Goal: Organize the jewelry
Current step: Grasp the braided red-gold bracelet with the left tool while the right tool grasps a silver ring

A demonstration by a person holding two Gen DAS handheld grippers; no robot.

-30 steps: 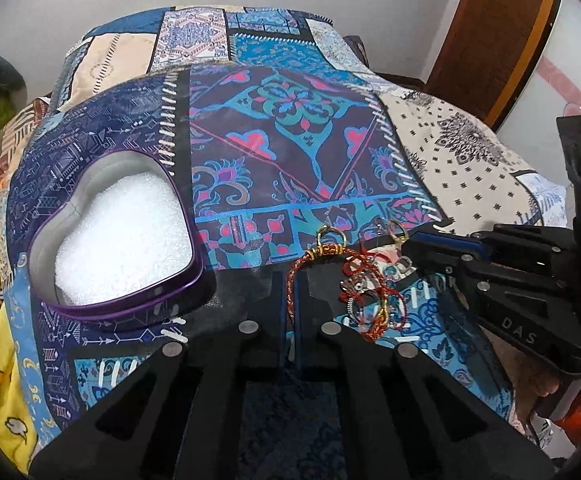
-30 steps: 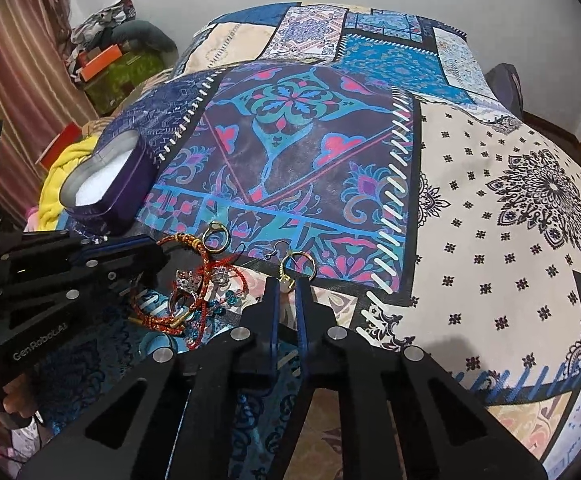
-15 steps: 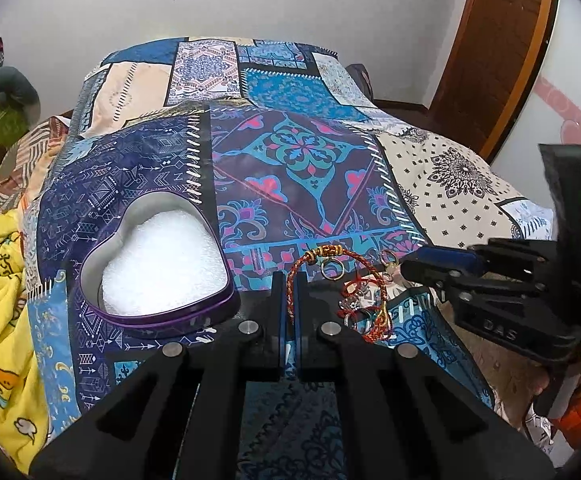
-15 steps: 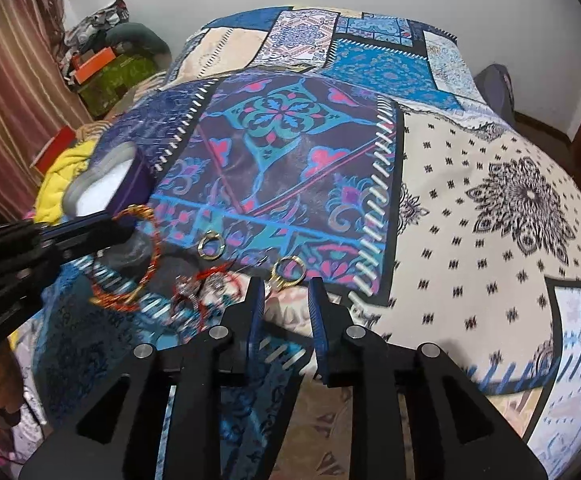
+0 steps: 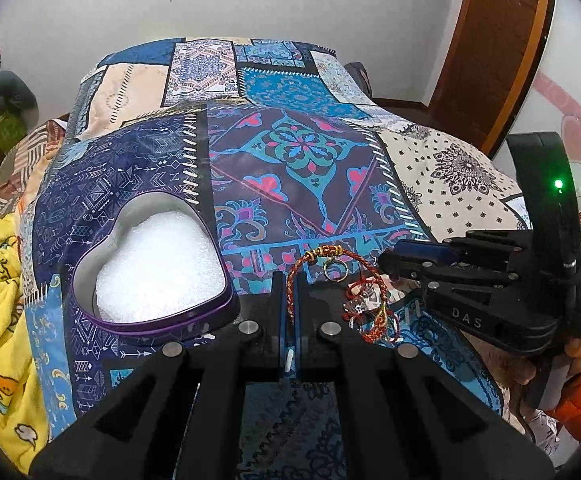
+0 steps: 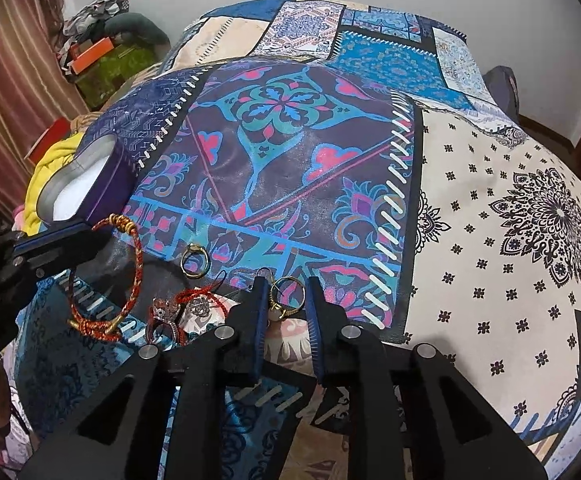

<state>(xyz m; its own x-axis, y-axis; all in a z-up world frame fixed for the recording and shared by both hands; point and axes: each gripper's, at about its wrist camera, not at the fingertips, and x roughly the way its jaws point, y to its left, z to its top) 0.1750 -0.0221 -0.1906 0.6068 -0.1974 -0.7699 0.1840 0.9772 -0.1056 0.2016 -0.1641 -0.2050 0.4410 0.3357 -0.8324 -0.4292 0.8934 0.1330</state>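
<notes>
From where I stood by the bed [image 5: 290, 168], the left tool [image 5: 290, 280] was clamped on a red-and-gold braided bracelet [image 5: 322, 256], which hung off the bedspread as a loop from its closed tips. The heart-shaped tin [image 5: 150, 320], open and lined with white foam, sat at about nine o'clock from that tool, just beside it. The right tool [image 6: 288, 304] had its fingers apart, straddling a gold ring [image 6: 286, 294] that lay on the quilt; I could not tell whether either pad touched it. A second gold ring [image 6: 196, 260] lay at roughly ten o'clock from it, and a tangle of red cord and silvery pieces [image 6: 182, 308] at nine o'clock. The step in hand looked like carrying the bracelet to the tin. That move would call for swinging left over the rim, then releasing so the loop dropped onto the foam without snagging the edge.
</notes>
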